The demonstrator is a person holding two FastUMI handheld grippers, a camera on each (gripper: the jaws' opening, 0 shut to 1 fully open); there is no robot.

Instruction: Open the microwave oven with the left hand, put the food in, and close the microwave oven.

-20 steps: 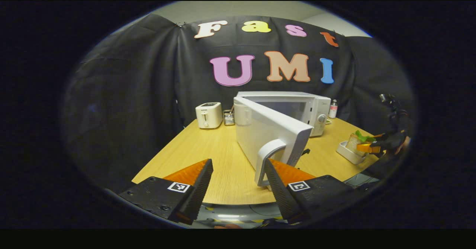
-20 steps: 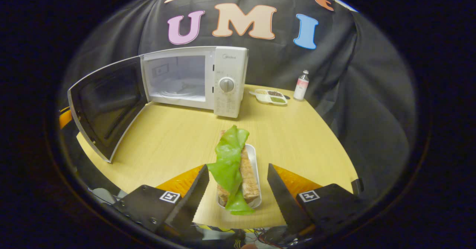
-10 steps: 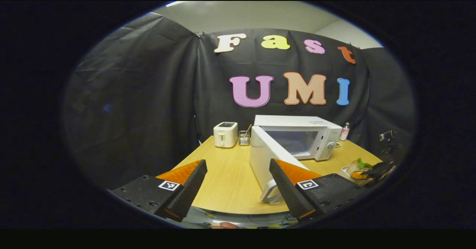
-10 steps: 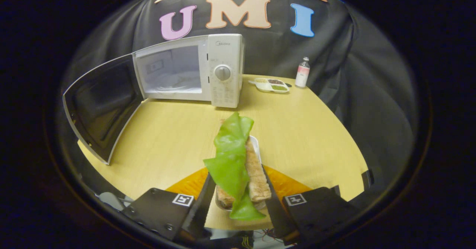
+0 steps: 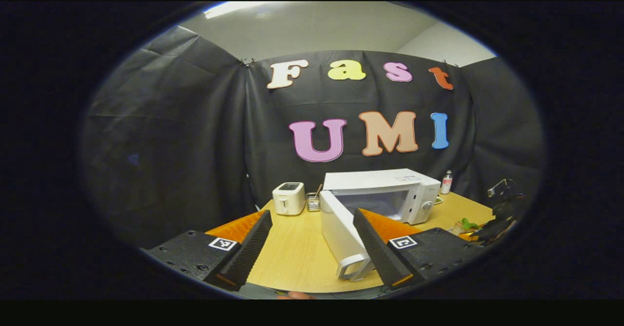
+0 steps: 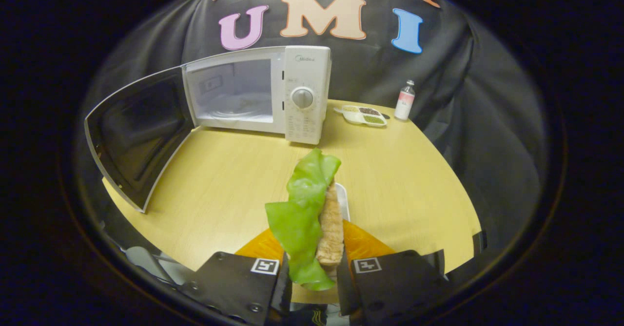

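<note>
The white microwave (image 6: 302, 92) stands at the back of the wooden table, its door (image 6: 139, 133) swung wide open to the left and its cavity (image 6: 234, 94) bare. My right gripper (image 6: 312, 279) is shut on the food (image 6: 312, 214), a toasted sandwich with a green lettuce leaf, held just above a small white tray (image 6: 342, 200). In the left gripper view the microwave (image 5: 390, 194) and its open door (image 5: 341, 236) lie ahead. My left gripper (image 5: 312, 248) is open and holds nothing, back from the door's handle (image 5: 352, 270). The right gripper (image 5: 497, 221) with the food shows far right there.
A white toaster (image 5: 288, 198) and a small holder (image 5: 312, 201) sit left of the microwave. A divided dish (image 6: 363, 115) and a small bottle (image 6: 404, 101) stand to its right. Open tabletop (image 6: 234, 180) lies between the food and the oven.
The right gripper's fingers closed on the sandwich and raised it slightly off the tray. The left gripper let go of the door handle and drew back and up from the opened door.
</note>
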